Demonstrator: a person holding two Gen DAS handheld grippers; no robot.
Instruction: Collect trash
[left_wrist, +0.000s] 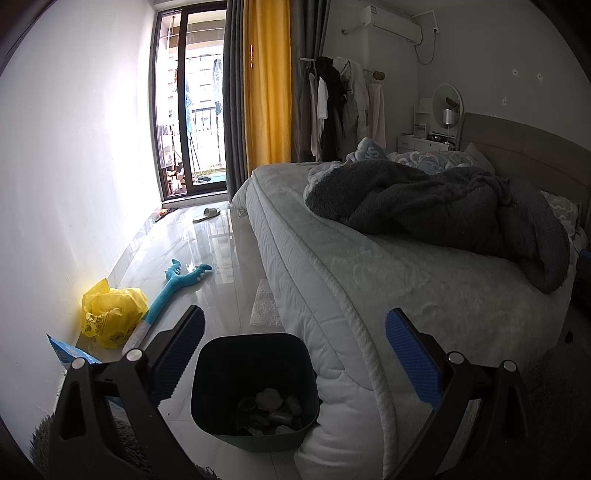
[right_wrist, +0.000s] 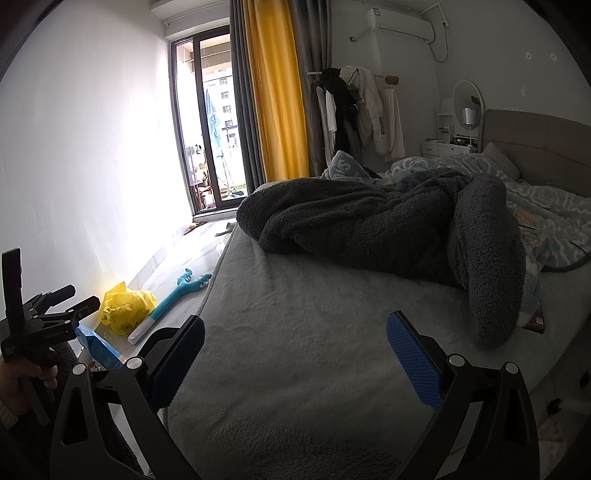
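Note:
A dark trash bin (left_wrist: 255, 387) stands on the floor against the bed's corner, with crumpled trash inside (left_wrist: 271, 408). My left gripper (left_wrist: 295, 354) is open and empty, hovering just above the bin. A crumpled yellow plastic bag (left_wrist: 110, 314) lies by the left wall, also in the right wrist view (right_wrist: 125, 306). A blue packet (left_wrist: 68, 352) lies beside it, also in the right wrist view (right_wrist: 98, 347). A clear bubble-wrap piece (left_wrist: 266, 306) lies on the floor by the bed. My right gripper (right_wrist: 295, 354) is open and empty over the bed (right_wrist: 314, 369).
A teal plush toy on a stick (left_wrist: 177, 284) lies on the glossy floor. A slipper (left_wrist: 207, 214) sits near the balcony door. A grey blanket (right_wrist: 388, 229) is heaped on the bed. The white wall runs along the left.

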